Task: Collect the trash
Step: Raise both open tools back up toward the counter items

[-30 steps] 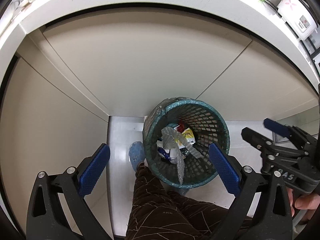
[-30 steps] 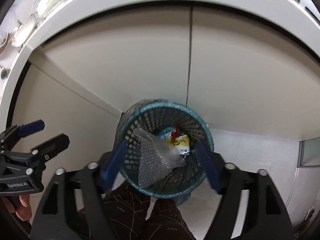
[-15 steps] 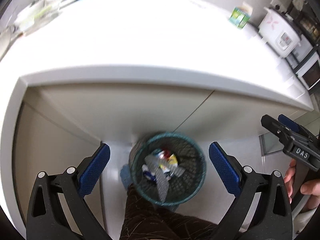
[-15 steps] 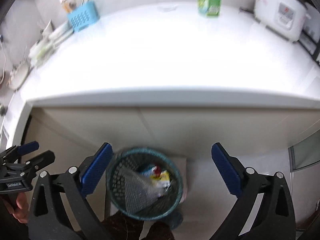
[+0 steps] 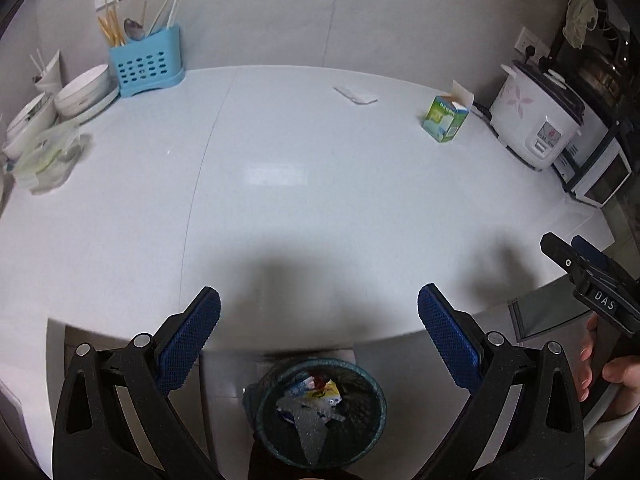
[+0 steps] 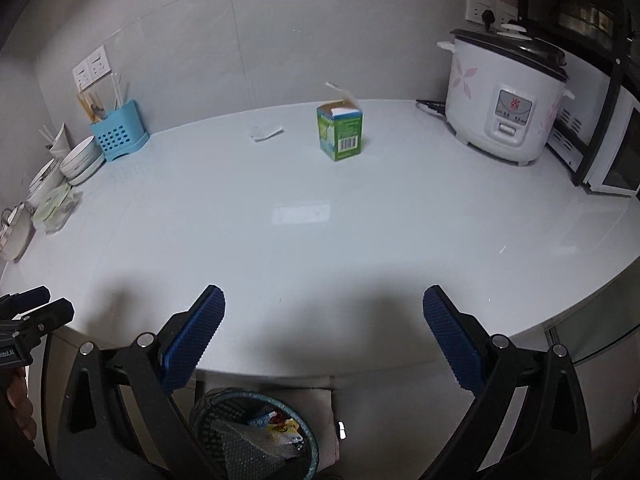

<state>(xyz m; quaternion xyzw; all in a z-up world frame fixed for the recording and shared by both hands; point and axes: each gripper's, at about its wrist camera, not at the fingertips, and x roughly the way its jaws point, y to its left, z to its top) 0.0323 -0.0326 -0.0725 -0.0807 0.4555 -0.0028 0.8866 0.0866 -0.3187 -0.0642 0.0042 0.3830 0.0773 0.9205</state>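
Left gripper (image 5: 319,342) and right gripper (image 6: 324,340), both wide apart and empty; green carton (image 6: 340,132) stands far ahead on counter (image 6: 320,240).

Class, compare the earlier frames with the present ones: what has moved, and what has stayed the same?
Both grippers, left and right, lifted from over the trash basket to counter height. Nothing was gripped or released; both stayed open and empty. The basket's contents look unchanged.

Green carton (image 6: 340,132) upright, top flap open, far bench; white paper scrap (image 6: 265,132) flat, left of it; teal mesh bin (image 5: 320,412) on floor, w/ wrappers inside
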